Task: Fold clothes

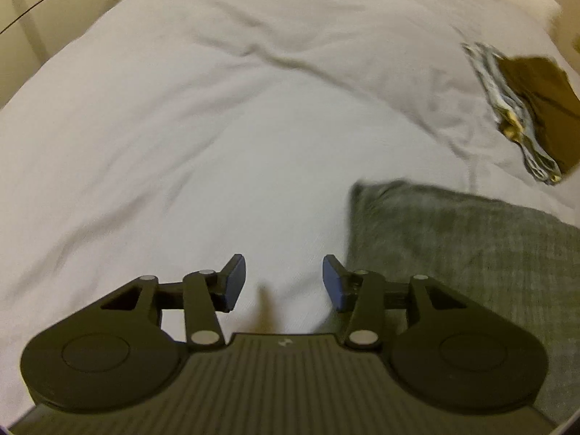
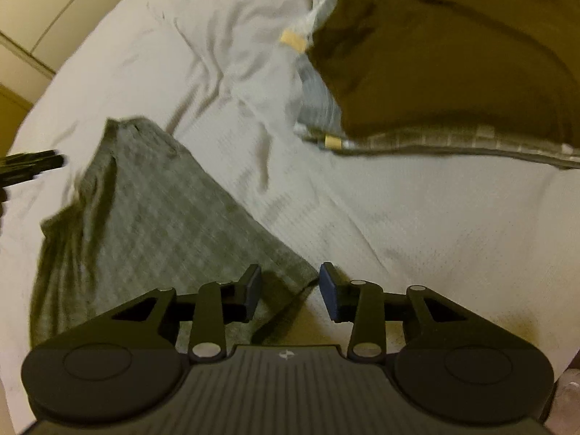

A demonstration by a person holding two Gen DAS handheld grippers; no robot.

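A grey waffle-weave garment (image 2: 152,214) lies on the white bed sheet (image 2: 417,224), part-flattened, with one straight edge running diagonally toward the right hand-held gripper (image 2: 290,291) and a bunched, wrinkled side toward the left of that view. The right hand-held gripper has its jaws apart and holds nothing; the near corner of the grey cloth sits just below and between the blue pads, not yet pinched as far as can be told. In the left wrist view the left hand-held gripper (image 1: 284,282) is likewise spread and empty, hovering over bare sheet, with the same grey garment (image 1: 464,253) just beside its right pad (image 1: 333,286).

Further up the bed sits a stack of already folded clothes (image 2: 446,54): an olive-brown piece on top of a checked one, well apart from the grey garment.

My reading is that the step in hand is the start of a fold on the grey piece, both grippers reaching for its near edge. The next move probably calls for the right gripper to come down and close on the near corner, and the left to shift right onto the cloth's other corner. The bunched side would likely need smoothing before folding, or the crease will come out crooked. Both views are motion-blurred, so exact contact is hard to judge
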